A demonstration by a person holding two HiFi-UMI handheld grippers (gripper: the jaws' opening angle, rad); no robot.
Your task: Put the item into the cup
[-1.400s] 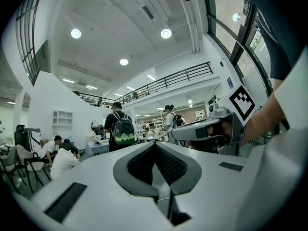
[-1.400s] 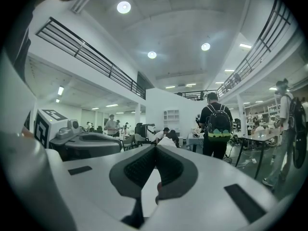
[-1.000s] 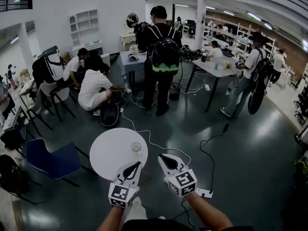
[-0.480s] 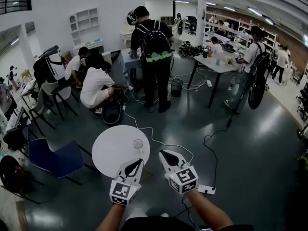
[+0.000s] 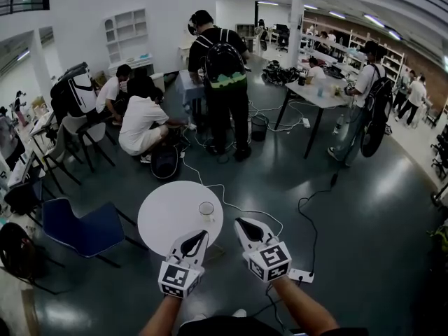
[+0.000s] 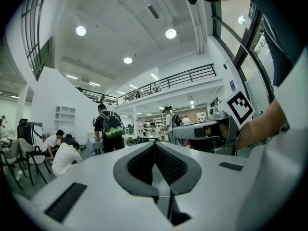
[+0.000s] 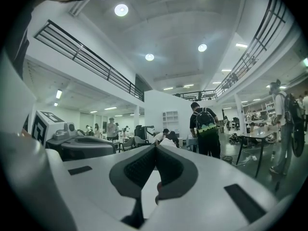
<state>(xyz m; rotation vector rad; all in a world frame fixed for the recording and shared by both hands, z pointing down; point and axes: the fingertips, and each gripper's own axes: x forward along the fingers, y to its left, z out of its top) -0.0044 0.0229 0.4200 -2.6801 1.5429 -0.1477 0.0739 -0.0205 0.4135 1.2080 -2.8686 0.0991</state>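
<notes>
From the head: spot the cup (image 5: 206, 211) upright near the right edge of the round table (image 5: 164, 222). Sits just beyond the left gripper (image 5: 201, 235), and ahead and to the left of the right gripper (image 5: 241, 222); looks a shade nearer the left one. Along the left gripper: pressed together, nothing between, cup out of sight. Along the right gripper: closed as well, with a small dark-red item (image 7: 158, 187) seemingly pinched low in the gap; cup hidden here too. Probably calls for carrying the right one forward and left over the rim.
</notes>
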